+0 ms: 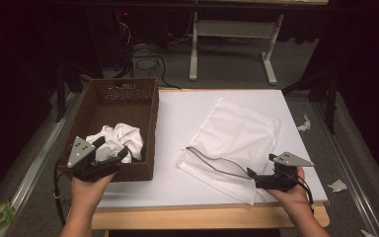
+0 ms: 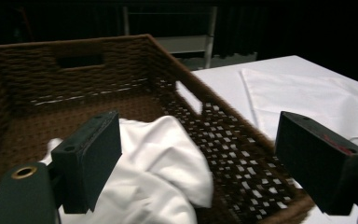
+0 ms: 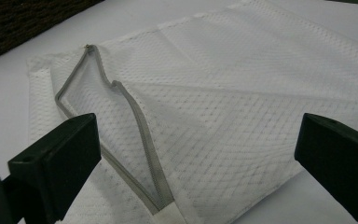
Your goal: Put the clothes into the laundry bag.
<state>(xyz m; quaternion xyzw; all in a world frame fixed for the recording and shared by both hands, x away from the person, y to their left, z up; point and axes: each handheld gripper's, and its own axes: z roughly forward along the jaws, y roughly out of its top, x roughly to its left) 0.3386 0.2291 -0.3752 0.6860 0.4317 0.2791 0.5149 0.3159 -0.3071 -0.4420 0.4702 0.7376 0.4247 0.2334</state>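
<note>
Big white table point(image 1: 177, 177) underfoot, and on its left side sits the brown wicker basket point(image 1: 148, 128), long side running away from the person. Right of it, well apart, lies the white mesh bag point(image 1: 237, 133), flat on the table and turned at an angle, one corner pointing away toward the far edge. Its grey zipper point(image 1: 212, 163) runs along the near-left edge and gapes open, the two sides pulled apart into a narrow mouth; the right gripper view shows that opening clearly, zipper point(image 3: 135, 121) tapering to a white end tab at the bottom.

In the basket, at its near end, a crumpled white cloth point(image 1: 121, 138) is bunched against the right wall.

Left gripper point(image 1: 112, 150) is at the basket's near end, jaws spread wide, empty, right over the cloth point(image 2: 163, 163); one jaw sits at the cloth's edge, the other out past the basket's rim point(image 2: 242, 121).

Right gripper point(image 1: 251, 177) is at the bag's near corner, jaws also wide apart, gripping nothing, the mesh point(image 3: 242, 116) lying between them.
</note>
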